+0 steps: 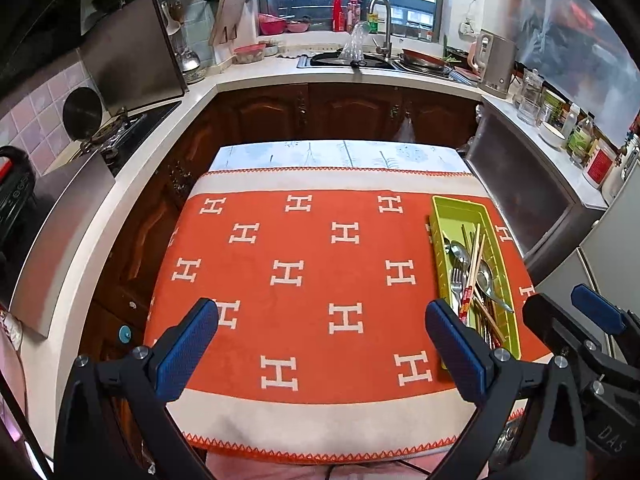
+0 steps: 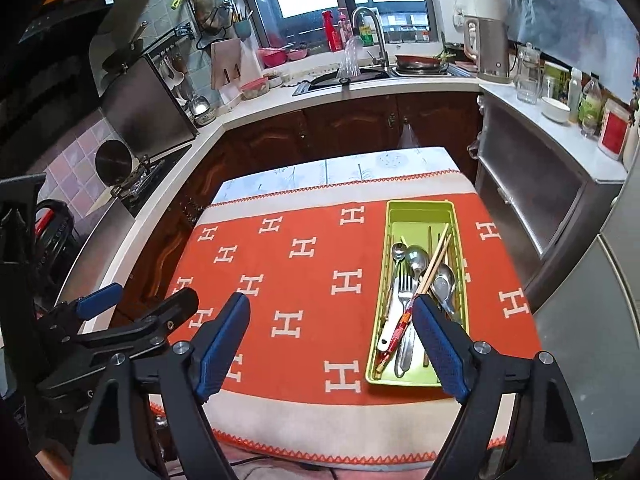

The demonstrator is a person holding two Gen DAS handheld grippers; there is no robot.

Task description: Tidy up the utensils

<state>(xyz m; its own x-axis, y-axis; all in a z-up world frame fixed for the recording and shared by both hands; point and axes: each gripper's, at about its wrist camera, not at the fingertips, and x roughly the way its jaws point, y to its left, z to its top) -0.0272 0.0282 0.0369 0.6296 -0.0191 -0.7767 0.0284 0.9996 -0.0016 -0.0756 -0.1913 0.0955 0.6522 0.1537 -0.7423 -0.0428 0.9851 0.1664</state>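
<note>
1. Orange cloth (image 1: 304, 280) with white H marks covers the table in front of you, its pale border running along the near and far edges; a light floral cloth (image 1: 336, 154) shows beyond it at twelve o'clock.
2. Your green tray (image 2: 420, 210) lies on the orange cloth toward three o'clock, long side pointing away from you.
3. Your left gripper (image 1: 322, 344) hangs above the cloth with its jaws spread wide and nothing between the blue pads (image 1: 188, 344); the tray sits at its two o'clock.
4. Your right gripper (image 2: 332, 344) also stands wide with nothing between the pads. Its right pad overlaps the tray's near end in the right wrist view, but you cannot tell that it touches anything.
5. Inside the tray, the chopsticks (image 2: 434, 260) lie slantwise across the rest, tips toward one o'clock.
6. Spoons (image 2: 416, 258) lie with bowls toward twelve o'clock, one more (image 2: 443, 282) just right of the chopsticks.
7. One fork (image 2: 405, 282) lies beside them, tines toward twelve o'clock.
</note>
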